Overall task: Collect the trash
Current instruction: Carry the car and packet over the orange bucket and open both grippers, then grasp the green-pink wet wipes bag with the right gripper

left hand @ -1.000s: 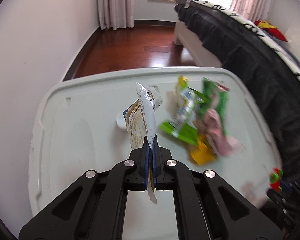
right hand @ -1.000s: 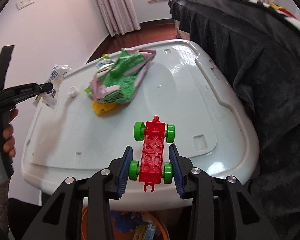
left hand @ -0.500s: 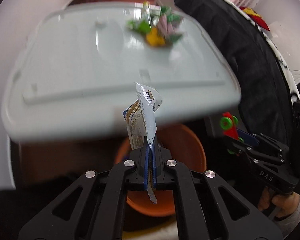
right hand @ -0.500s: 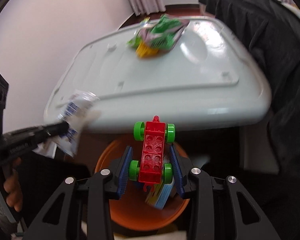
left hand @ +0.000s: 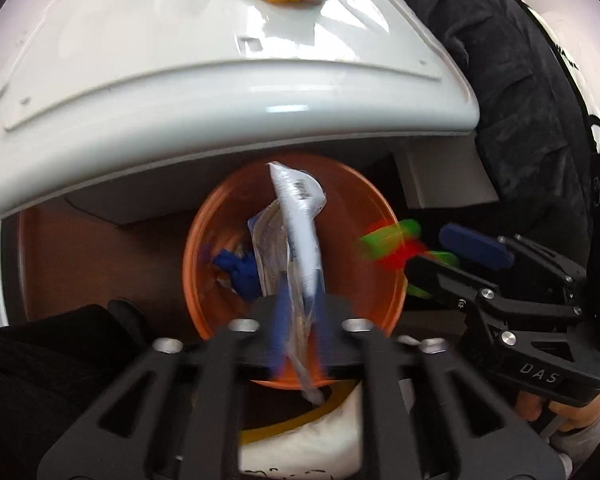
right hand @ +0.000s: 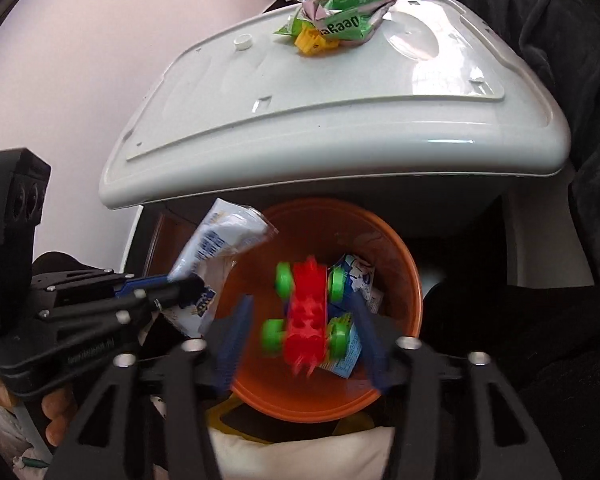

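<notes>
My left gripper (left hand: 300, 320), fingers parted and blurred, has a white wrapper (left hand: 298, 224) between them at frame centre over the orange bin (left hand: 198, 280); my right gripper (right hand: 300, 332), fingers spread, frames a blurred red toy car (right hand: 306, 316) over the same bin (right hand: 400, 264). Only the right view shows the bin's blue-printed cartons (right hand: 358, 280) and, upper centre on the white lid (right hand: 340, 92), green wrappers (right hand: 340, 16).

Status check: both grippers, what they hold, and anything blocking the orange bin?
Left gripper jaws opening, white wrapper over orange bin. Right gripper jaws spread, toy car dropping in. Bin mouth unobstructed.
</notes>
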